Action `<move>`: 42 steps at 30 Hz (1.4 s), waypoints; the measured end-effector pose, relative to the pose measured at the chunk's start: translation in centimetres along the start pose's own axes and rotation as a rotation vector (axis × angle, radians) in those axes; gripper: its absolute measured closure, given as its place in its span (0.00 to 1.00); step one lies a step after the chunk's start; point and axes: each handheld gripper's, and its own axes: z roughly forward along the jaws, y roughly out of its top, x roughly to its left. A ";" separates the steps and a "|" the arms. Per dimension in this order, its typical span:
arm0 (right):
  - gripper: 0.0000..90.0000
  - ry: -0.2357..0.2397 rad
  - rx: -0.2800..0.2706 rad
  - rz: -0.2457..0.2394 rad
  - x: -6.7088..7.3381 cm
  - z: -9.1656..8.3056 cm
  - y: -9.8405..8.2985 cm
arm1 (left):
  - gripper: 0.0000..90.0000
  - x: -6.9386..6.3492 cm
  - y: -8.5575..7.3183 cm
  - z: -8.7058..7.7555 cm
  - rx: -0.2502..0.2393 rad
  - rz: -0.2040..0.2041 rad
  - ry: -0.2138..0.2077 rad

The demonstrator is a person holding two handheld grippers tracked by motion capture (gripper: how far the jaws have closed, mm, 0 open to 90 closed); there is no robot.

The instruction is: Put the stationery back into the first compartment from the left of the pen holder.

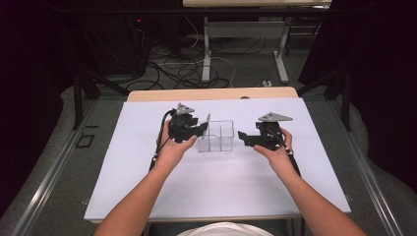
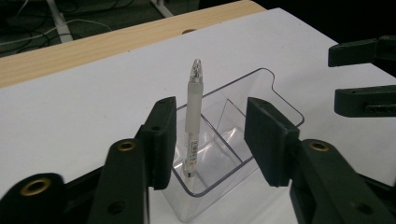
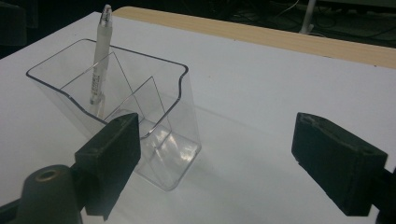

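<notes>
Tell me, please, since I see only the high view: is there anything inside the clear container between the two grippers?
Observer: Yes. The left gripper view shows a white pen standing in an end compartment of the clear container, with its top above the rim.
Operator: Is it being gripped?
Observer: No. The left gripper is open. The pen stands between its jaws, with a plain gap to one pad.
Operator: And on the other side?
Observer: The right gripper is open wide with nothing between its jaws. In its own view the container sits off to one side of them.
</notes>
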 end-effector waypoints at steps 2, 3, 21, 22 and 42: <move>0.17 0.004 0.001 0.007 0.0 -0.1 0.0 | 0.51 0.1 0.0 -0.2 -0.009 -0.005 0.000; 0.17 0.004 -0.001 0.006 -0.1 -0.1 0.0 | 0.49 0.2 -0.1 -0.4 -0.015 0.003 0.003; 0.17 -0.013 -0.006 0.010 -0.4 -0.2 0.0 | 0.24 3.9 -2.4 -2.2 -0.053 -0.053 0.047; 0.17 -0.013 -0.006 0.010 -0.5 -0.2 0.0 | 0.21 4.2 -2.6 -2.2 -0.066 -0.068 0.046; 0.17 -0.029 0.010 0.008 -1.0 -0.2 -0.4 | 0.00 6.9 -6.4 -2.4 -0.053 -0.128 0.071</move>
